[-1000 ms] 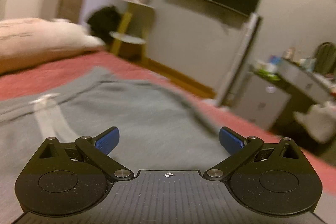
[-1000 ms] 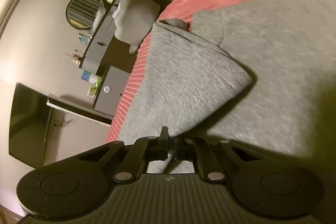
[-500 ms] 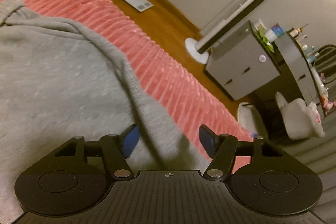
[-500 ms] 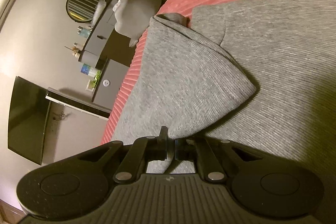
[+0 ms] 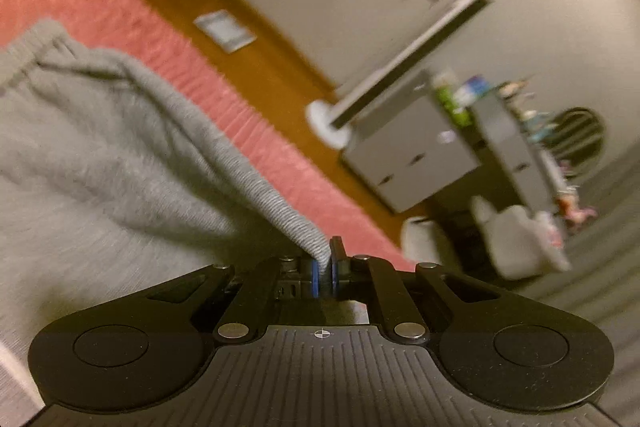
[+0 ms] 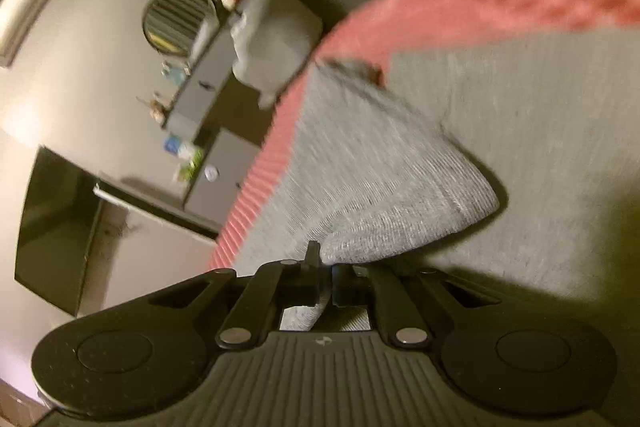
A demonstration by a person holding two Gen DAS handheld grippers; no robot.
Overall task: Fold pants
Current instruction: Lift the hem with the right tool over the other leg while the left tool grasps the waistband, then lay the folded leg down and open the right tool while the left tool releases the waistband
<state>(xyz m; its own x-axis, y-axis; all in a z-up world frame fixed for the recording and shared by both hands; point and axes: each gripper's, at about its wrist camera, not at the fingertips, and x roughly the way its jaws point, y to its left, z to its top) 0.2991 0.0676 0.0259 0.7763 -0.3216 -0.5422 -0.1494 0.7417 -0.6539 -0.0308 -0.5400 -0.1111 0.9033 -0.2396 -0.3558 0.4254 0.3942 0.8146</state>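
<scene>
since the earlier frame the left gripper has clenched on the edge of the grey pants lying on the red bed cover, while the right gripper grasps a lifted fold, so both should rise evenly, keeping edges aligned.

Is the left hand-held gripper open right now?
No: the left hand-held gripper is shut, its blue pads clamped on a raised fold of the grey pants.

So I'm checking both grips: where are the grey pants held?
The grey pants lie on the pink bedspread, edge pinched by the left gripper; the right gripper clamps a lifted fold.
</scene>
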